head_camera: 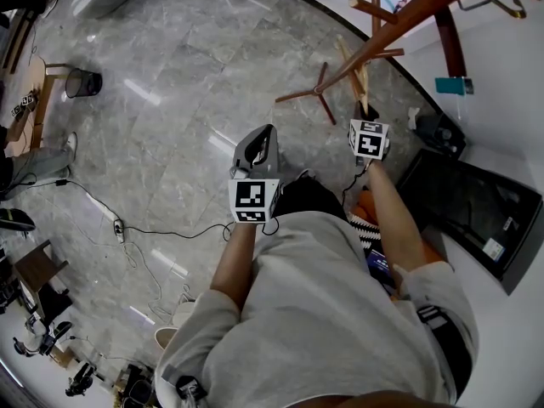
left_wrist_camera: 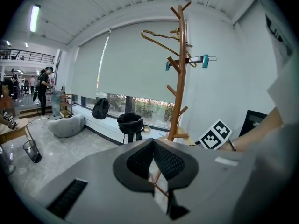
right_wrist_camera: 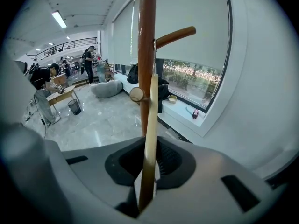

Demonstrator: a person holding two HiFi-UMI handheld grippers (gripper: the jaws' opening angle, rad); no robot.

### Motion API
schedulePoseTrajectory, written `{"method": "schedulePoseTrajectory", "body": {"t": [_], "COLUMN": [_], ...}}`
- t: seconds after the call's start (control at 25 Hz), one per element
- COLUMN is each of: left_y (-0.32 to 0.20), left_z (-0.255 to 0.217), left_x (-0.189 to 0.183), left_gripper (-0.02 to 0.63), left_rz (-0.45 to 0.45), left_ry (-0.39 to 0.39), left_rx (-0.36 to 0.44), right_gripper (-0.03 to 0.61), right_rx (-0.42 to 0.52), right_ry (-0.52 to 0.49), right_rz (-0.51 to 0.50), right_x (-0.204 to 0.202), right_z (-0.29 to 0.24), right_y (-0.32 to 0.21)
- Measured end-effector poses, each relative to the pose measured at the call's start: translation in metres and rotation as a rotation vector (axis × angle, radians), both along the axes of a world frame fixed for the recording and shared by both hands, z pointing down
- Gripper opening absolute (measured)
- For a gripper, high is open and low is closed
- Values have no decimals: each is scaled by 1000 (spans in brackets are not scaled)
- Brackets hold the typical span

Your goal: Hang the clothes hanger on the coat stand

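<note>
Wood fills the middle of the right gripper view: a pale, flat wooden clothes hanger runs from between the jaws of the right gripper straight up toward 12 o'clock. The black pads press on it from both sides, so the jaws are closed on its lower end. Just behind it stands the reddish-brown wooden coat stand, with one peg reaching out to 2 o'clock. From this angle I cannot tell whether the hanger touches the pole.

The head view adds what that view lacks. It shows the stand's spread feet on the grey marble floor, at about 10 o'clock from the right gripper. It also shows the hanger crossing in front of the slanting pole just beyond the jaws.

The left gripper view takes in the stand from farther off, at 1 o'clock. A thin gold wire hanger hangs from an upper peg, and a bar with teal clips sits just below it. Neither of these shows in the right gripper view.

The left gripper has its jaws brought together at the tips with nothing between them. Only a sliver of floor and the stand's feet show through the slit behind. In the head view it sits at 9 o'clock from the right gripper, well apart from the stand.
</note>
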State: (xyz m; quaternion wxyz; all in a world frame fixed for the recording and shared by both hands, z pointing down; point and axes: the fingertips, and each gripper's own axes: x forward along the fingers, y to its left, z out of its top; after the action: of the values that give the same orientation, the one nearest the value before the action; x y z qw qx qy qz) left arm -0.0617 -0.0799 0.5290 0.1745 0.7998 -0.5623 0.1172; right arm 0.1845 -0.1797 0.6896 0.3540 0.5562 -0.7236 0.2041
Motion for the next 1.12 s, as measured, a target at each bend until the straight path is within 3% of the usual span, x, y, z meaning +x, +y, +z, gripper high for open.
{"method": "schedulePoseTrajectory", "body": {"t": [0.56,0.72,1.12], "left_y": [-6,-14,-46], "left_z": [-1,-2,-9], "left_x": [-7,-3,23], "left_gripper": [9,9,9], "left_rz": [50,89,236], "left_ry": [14,23,52], "left_rx": [2,5,13], "right_gripper": [35,100,112], "right_rx": [31,55,125], "right_ry": [-19,-39,-83], "right_rz": [13,0,12], "right_x": [-8,-14,-25], "right_z": [-13,-23,-54], "right_y": [2,1,17]}}
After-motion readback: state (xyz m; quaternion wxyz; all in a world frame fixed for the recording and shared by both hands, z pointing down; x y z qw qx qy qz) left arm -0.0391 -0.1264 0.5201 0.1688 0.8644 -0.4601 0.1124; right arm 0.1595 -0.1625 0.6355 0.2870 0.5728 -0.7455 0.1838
